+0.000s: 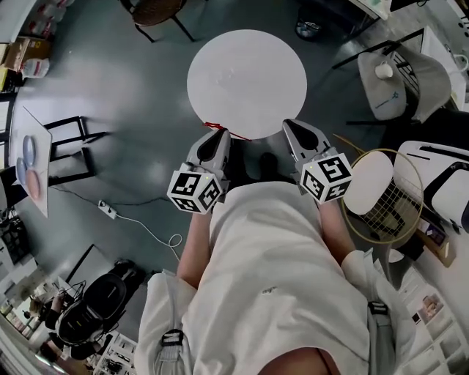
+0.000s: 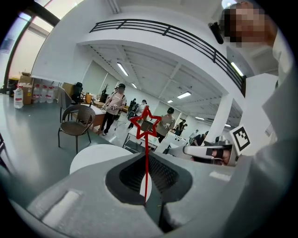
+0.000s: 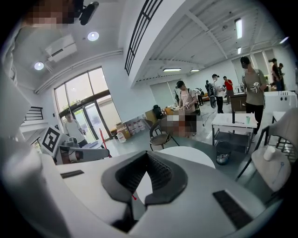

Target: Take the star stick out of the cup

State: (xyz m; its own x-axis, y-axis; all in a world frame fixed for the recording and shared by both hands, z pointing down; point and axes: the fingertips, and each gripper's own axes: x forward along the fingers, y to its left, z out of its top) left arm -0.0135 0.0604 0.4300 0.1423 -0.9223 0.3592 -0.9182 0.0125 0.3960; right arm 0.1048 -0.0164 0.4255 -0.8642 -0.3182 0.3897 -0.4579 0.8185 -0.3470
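Note:
A thin red star stick (image 2: 147, 125) stands up between the pads of my left gripper (image 2: 146, 180), which is shut on its shaft; the outlined star sits at the top. In the head view the stick (image 1: 229, 131) shows as a short red line at the tip of the left gripper (image 1: 215, 136), over the near rim of the round white table (image 1: 246, 73). My right gripper (image 1: 294, 130) is level with it on the right, with its jaws (image 3: 142, 180) together and nothing in them. No cup is in view.
A brown chair (image 1: 157, 11) stands beyond the table. A round wire racket with a white pad (image 1: 381, 196) and a white case (image 1: 440, 176) lie to the right. A cable with a plug strip (image 1: 138, 222) runs over the floor at left. People stand in the background (image 2: 114, 109).

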